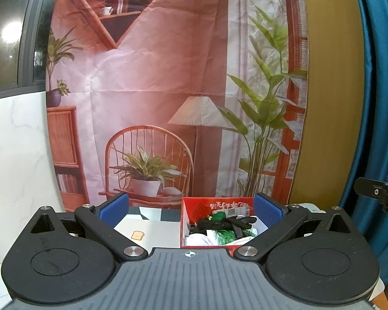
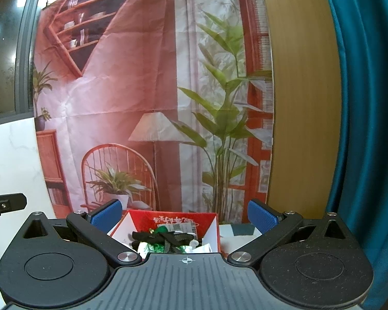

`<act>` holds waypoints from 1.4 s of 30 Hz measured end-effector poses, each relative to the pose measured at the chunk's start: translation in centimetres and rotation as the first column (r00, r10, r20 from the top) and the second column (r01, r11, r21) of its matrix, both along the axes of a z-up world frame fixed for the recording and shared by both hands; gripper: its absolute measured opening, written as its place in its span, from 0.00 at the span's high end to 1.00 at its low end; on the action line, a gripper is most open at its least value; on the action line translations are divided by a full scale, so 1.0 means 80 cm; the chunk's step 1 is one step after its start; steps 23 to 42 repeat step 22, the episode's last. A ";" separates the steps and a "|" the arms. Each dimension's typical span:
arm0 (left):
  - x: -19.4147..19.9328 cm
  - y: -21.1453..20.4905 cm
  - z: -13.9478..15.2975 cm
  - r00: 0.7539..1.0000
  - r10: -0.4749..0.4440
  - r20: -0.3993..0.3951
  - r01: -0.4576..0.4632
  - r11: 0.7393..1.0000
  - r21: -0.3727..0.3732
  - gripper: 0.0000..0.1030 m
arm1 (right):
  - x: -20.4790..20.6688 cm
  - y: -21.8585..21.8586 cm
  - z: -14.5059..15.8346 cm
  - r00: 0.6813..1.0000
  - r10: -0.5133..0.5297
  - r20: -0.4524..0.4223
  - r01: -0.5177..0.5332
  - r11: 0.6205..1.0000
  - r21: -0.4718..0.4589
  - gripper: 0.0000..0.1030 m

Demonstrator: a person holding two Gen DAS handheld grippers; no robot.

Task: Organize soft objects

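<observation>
My left gripper (image 1: 191,210) and right gripper (image 2: 184,214) hung spread and empty before the red box (image 1: 191,204), where the soft objects (image 1: 225,228), seemingly socks, lay heaped. I judged a low, centred pinch on the topmost piece best.

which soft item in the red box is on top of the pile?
The black mesh fabric piece lies draped across the top of the red cardboard box; the green tinsel-like item and white cloth sit under it.
</observation>
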State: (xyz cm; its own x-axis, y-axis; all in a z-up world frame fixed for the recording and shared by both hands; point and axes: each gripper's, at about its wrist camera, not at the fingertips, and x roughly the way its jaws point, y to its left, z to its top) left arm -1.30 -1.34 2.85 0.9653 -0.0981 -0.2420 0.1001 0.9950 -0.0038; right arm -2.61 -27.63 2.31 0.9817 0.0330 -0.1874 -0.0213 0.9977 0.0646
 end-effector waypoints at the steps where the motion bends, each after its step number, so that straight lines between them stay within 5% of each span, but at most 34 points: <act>1: 0.000 0.000 0.000 1.000 0.000 0.000 0.000 1.000 -0.001 0.00 | 0.000 0.000 0.000 1.000 -0.001 0.000 0.001 1.000 -0.001 0.00; 42: 0.001 0.001 -0.004 1.000 -0.008 -0.011 0.008 1.000 -0.016 0.00 | 0.002 -0.010 -0.002 1.000 -0.006 -0.005 0.006 1.000 -0.005 0.00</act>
